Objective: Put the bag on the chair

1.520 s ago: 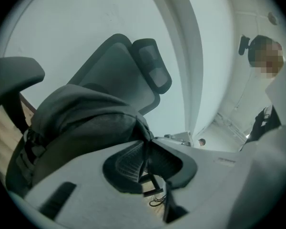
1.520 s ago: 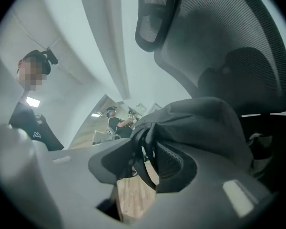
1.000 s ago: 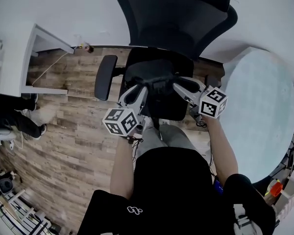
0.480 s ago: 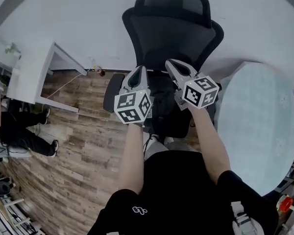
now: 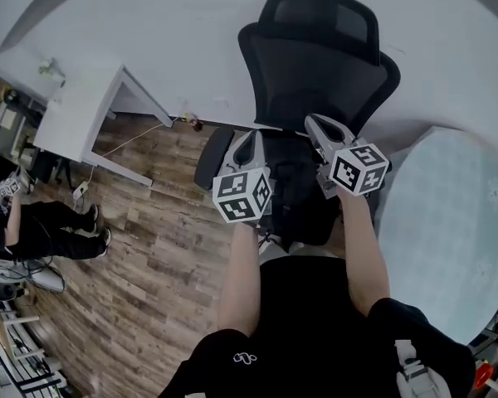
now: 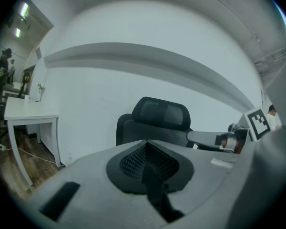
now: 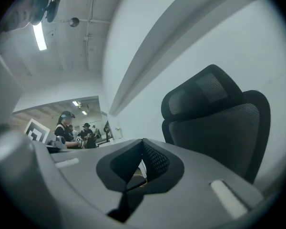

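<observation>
— Wood planks make the floor (image 5: 149, 247) below you, and a white wall (image 5: 174, 31) fills the top of the head view. Before this wall stands the black chair (image 5: 319, 65), at the upper middle of the frame.

— I agree. The bag (image 5: 289, 185) lies on the seat of this chair, near the centre of the frame. It is black on black, so you cannot follow its edge exactly.

— Your left gripper (image 5: 251, 138) shows at the left of the bag and your right gripper (image 5: 317, 123) at its right. Both point toward the backrest.

— And the tongs? In the left gripper view the two jaws are pressed together, tip on tip, with nothing between them. Behind them you see only the headrest and the wall.

— It is the same for the right one. In the right gripper view its jaws meet at the tip and pinch nothing. The backrest of the chair fills the right half of that frame.

— Neither tool holds the bag.

— Correct. At the right edge of the head view you have a pale round table (image 5: 448, 222), and at the upper left a white desk (image 5: 79, 110). A person (image 5: 41, 226) in dark clothes shows at the left edge, well apart from you.
</observation>
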`<state>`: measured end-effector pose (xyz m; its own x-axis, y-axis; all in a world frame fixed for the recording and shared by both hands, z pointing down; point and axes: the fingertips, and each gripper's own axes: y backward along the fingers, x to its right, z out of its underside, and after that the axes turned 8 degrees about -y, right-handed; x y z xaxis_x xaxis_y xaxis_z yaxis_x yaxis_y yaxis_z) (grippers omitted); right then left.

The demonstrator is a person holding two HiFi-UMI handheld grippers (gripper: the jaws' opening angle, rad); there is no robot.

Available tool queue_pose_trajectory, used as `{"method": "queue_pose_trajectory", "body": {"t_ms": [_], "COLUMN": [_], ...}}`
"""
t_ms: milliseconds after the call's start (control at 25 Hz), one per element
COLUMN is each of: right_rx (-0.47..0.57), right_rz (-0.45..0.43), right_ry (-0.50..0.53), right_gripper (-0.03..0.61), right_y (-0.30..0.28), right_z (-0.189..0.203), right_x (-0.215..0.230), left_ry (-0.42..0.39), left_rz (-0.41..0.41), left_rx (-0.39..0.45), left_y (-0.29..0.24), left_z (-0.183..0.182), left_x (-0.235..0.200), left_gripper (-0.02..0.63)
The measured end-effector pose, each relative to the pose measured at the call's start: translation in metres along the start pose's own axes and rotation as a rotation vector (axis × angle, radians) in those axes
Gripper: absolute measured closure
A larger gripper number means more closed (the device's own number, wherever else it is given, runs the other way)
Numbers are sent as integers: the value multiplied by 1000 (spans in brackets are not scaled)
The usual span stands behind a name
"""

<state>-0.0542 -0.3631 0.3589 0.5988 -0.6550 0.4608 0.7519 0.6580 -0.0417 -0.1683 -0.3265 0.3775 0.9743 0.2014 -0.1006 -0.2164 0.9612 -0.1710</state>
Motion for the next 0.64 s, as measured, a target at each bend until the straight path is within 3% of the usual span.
{"method": "queue_pose_trajectory", "body": {"t_ms": [280, 640], "right_rx": [-39, -43], "right_rz": [-33, -8], "right_ry": [30, 77], "right_gripper": [574, 574], "right_y": [-12, -16], "right_z": [9, 5], "right_x": [-7, 7], "left_ry": [-13, -32], "left_rz": [2, 39], "left_rx": [20, -5], "left_y": [-4, -27], "left_z": [-12, -7], "left_x": [1, 12], "left_gripper": [618, 618]}}
